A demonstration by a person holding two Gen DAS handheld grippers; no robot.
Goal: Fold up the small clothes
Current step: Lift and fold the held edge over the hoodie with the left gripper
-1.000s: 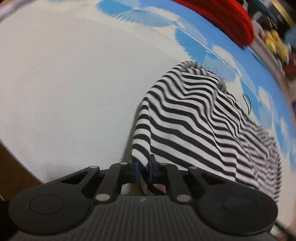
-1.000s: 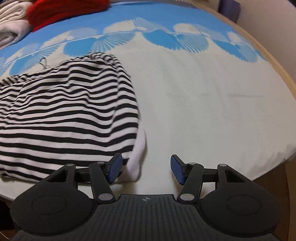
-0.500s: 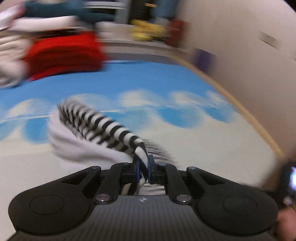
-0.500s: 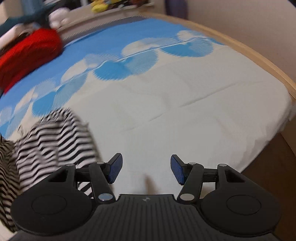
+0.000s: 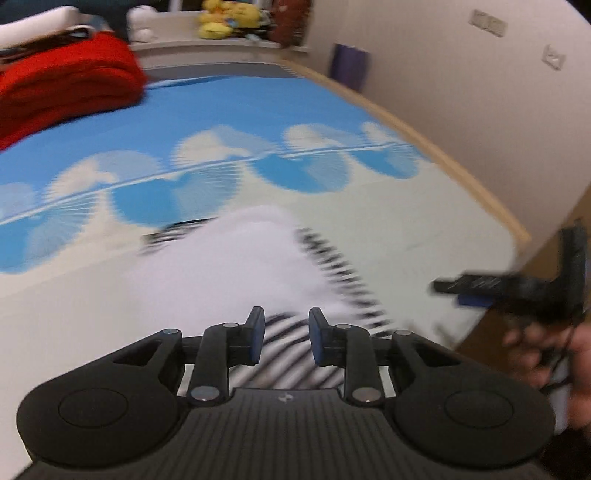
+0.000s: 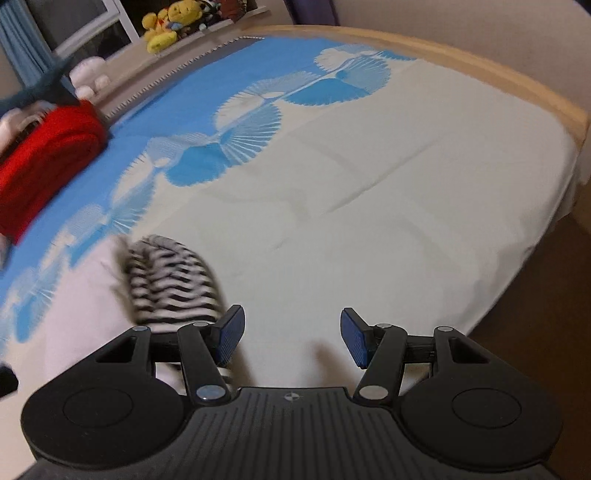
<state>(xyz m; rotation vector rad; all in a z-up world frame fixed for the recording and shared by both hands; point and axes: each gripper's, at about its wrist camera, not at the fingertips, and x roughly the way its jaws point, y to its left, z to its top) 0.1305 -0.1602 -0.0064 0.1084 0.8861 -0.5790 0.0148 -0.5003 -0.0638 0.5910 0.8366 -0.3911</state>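
Left gripper [image 5: 286, 334] fingers are opening over the striped top [image 5: 284, 332]; cloth is showing between them, no longer pinched. Top is lying on the bed [image 6: 369, 184], white inside up, blurred. Right gripper [image 6: 291, 339] fingers are standing wide, empty, beside it. Advice: clear upward before withdrawing, or the fold drags. Since a second ago, the clamped hem has been carried across.

The shirt [image 6: 173, 284] is black-and-white striped, its turned-over side [image 5: 236, 266] plain white. The bed sheet [image 6: 369, 184] is cream with a blue band of white fan shapes [image 6: 243, 125]. A folded blanket [image 5: 62, 88] is red; stuffed toys [image 6: 160, 26] are yellow. The tongs [image 6: 291, 338] are black with blue pads [image 6: 231, 334].
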